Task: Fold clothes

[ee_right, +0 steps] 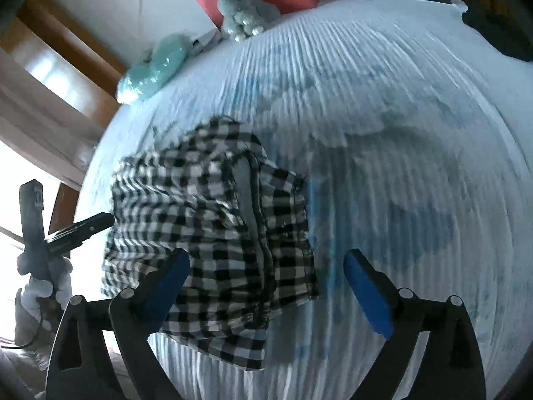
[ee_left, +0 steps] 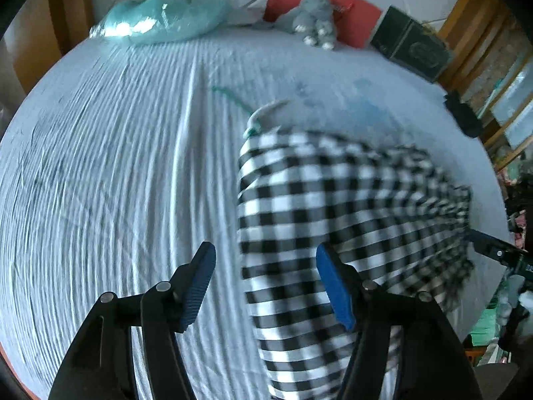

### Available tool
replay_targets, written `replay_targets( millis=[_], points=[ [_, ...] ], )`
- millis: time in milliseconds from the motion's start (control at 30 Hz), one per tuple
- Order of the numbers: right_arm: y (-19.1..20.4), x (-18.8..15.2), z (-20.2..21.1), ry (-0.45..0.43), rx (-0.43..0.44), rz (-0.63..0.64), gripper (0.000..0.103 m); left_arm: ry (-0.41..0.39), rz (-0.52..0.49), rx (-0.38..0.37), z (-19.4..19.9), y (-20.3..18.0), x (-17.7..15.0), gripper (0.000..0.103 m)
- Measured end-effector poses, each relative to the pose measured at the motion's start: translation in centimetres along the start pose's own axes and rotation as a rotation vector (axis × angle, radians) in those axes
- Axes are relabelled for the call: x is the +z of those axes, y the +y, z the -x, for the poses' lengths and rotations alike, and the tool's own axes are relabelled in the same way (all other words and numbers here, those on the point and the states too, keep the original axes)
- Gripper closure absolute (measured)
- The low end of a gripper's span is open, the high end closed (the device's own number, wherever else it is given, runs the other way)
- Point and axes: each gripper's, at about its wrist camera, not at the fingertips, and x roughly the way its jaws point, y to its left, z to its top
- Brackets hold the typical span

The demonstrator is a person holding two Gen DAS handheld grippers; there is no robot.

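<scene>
A black-and-white checked garment [ee_left: 333,200] lies bunched and partly folded on the pale blue ribbed bedsheet [ee_left: 116,166]. A white cord end [ee_left: 266,111] sticks out at its far corner. My left gripper [ee_left: 266,270] hangs open over the garment's left edge, and its blue pads [ee_left: 333,286] do not press the cloth. In the right wrist view the same garment [ee_right: 206,233] shows stacked layers with a grey inner side. My right gripper [ee_right: 269,286] stands wide open above its near right corner, holding nothing. The left gripper [ee_right: 80,230], in a gloved hand [ee_right: 43,283], sits by the garment's left side.
At the far end of the bed lie a teal plastic-wrapped bundle [ee_left: 160,16], a grey plush toy [ee_left: 313,16], a red bag [ee_left: 353,16] and a dark green box [ee_left: 409,46]. A dark item [ee_left: 463,116] rests at the right edge. Wooden panels [ee_right: 66,50] border the bed.
</scene>
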Motion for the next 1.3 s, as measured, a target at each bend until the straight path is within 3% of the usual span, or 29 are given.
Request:
replay_targets(
  millis=[167,367,400,433,467,500,867,1033,1133,1233,1300],
  points=[
    [0.2,0.7,-1.9,0.052,0.012,0.026,0.008,0.066,-0.017,0.008,-2.2,-0.2,0.0,0.038],
    [1.8,1.5,-4.3,0.086,0.039,0.086,0.004,0.076,-0.003,-0.013,-2.9,0.2,-0.1,0.036],
    [2.2,1.8,-4.6,0.091,0.027,0.098,0.006,0.076,-0.004,-0.012,-2.9,0.3,0.2,0.035],
    [2.4,2.0,-4.7,0.094,0.02,0.101,0.016,0.071,0.001,-0.017,-2.7,0.4,0.3,0.035],
    [2.6,2.1,-4.7,0.092,0.021,0.101,0.04,0.065,0.006,-0.024,-2.3,0.5,0.4,0.035],
    [2.7,2.2,-4.6,0.095,0.033,0.098,0.042,0.059,0.011,-0.03,-2.0,0.6,0.5,0.036],
    [3.0,2.4,-4.9,0.134,-0.006,0.098,0.044,0.026,-0.041,-0.024,-3.1,-0.4,0.2,0.042],
    [3.2,2.6,-5.1,0.155,-0.022,0.078,0.042,0.025,-0.055,-0.03,-3.5,-1.0,0.8,0.056],
    [3.0,3.1,-5.4,0.187,-0.02,0.059,0.042,0.021,-0.037,-0.052,-3.3,-0.5,0.5,0.057],
    [3.9,3.1,-5.5,0.202,-0.051,0.077,0.049,0.016,-0.006,-0.063,-3.2,-0.1,0.4,0.064],
    [4.6,2.5,-5.5,0.213,-0.017,0.094,0.063,0.016,-0.014,-0.057,-3.3,-0.1,0.4,0.066]
  ],
)
